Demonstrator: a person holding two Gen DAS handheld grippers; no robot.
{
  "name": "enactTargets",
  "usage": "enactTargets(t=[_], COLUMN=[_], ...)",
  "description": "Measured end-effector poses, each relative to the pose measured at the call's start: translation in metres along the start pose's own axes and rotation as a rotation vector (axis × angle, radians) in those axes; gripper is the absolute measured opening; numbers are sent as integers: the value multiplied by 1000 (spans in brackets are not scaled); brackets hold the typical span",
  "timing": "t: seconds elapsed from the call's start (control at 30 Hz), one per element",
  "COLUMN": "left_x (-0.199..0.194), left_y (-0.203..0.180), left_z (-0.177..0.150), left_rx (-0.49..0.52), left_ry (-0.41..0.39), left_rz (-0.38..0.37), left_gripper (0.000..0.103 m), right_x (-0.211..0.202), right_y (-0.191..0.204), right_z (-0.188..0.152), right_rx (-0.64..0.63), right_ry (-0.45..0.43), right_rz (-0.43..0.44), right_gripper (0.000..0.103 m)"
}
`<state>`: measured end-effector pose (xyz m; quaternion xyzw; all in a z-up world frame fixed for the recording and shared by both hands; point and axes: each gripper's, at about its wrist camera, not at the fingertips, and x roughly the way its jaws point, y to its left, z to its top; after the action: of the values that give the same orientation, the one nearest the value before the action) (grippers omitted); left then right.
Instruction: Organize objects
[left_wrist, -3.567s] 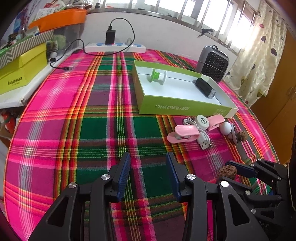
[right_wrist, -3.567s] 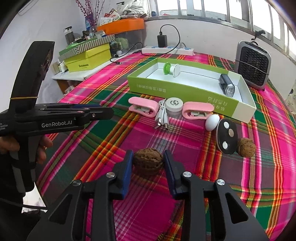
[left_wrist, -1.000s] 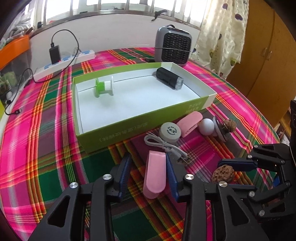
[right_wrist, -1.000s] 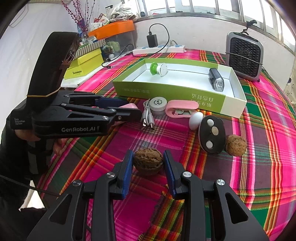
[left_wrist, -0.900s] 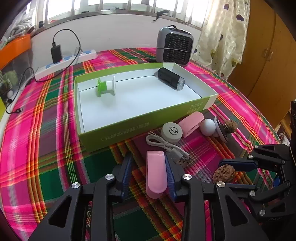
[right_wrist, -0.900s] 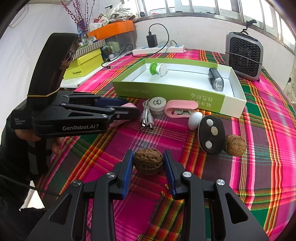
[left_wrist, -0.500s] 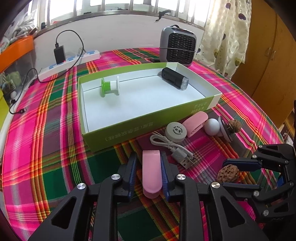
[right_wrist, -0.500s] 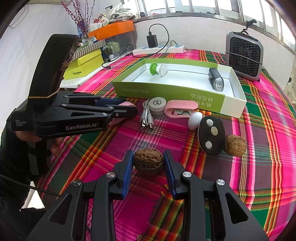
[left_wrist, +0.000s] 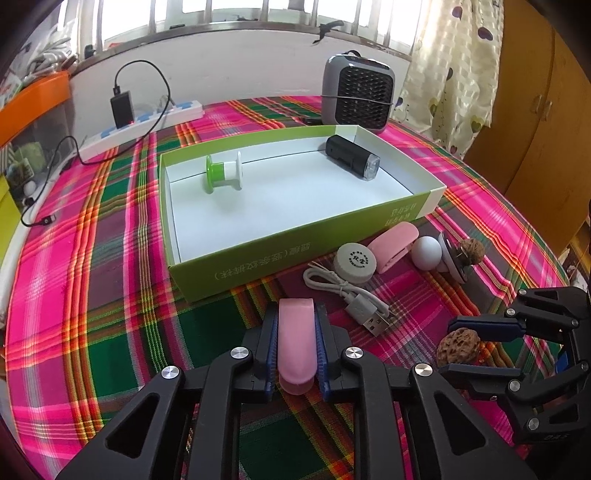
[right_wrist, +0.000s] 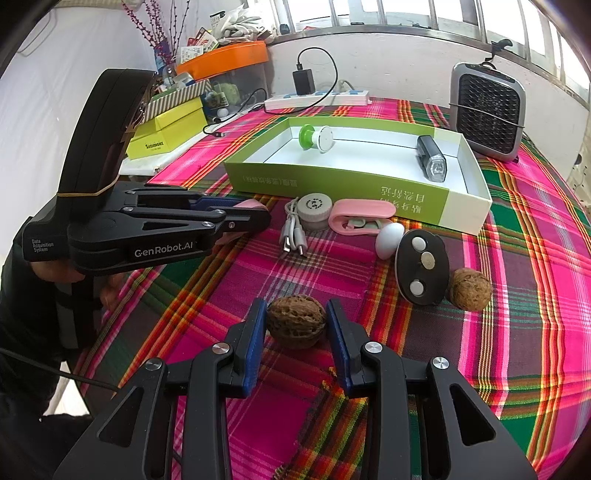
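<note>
Pink clip (left_wrist: 296, 341), loose a second ago, now clamped in my left tool (left_wrist: 295, 345) above the bench (left_wrist: 110, 295). Right tool (right_wrist: 296, 325) grips walnut (right_wrist: 295, 325); only its view shows my hand (right_wrist: 110, 291).

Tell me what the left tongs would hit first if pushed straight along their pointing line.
Probably the plaid tablecloth, since the left tongs, shut on the pink plastic clip, point downward; beyond it stands the green cardboard box's near wall. Depth is uncertain.

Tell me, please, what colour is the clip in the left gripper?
Pink clip; the left wrist view shows it best.
</note>
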<state>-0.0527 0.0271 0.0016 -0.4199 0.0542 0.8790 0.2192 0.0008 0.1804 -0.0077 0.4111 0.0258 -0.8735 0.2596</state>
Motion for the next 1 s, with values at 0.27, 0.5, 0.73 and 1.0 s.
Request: enactTargets(t=[0.27, 0.5, 0.73, 1.0], left_x=[-1, -14, -25, -24], left_y=[-1, -2, -1, 6], left_z=[1, 9, 22, 40], left_rx=[0, -2, -10, -21], left_ry=[2, -25, -49, -58], left_rz=[5, -3, -6, 11], left_gripper=[15, 15, 15, 15], right_x=[-3, -8, -12, -15], right_y=[-2, -3, -3, -11], right_z=[2, 11, 28, 55], right_rx=[4, 2, -14, -30], right_ry=[-8, -33, -60, -91], right_rz=[-5, -6, -15, -29], right_gripper=[34, 34, 34, 34])
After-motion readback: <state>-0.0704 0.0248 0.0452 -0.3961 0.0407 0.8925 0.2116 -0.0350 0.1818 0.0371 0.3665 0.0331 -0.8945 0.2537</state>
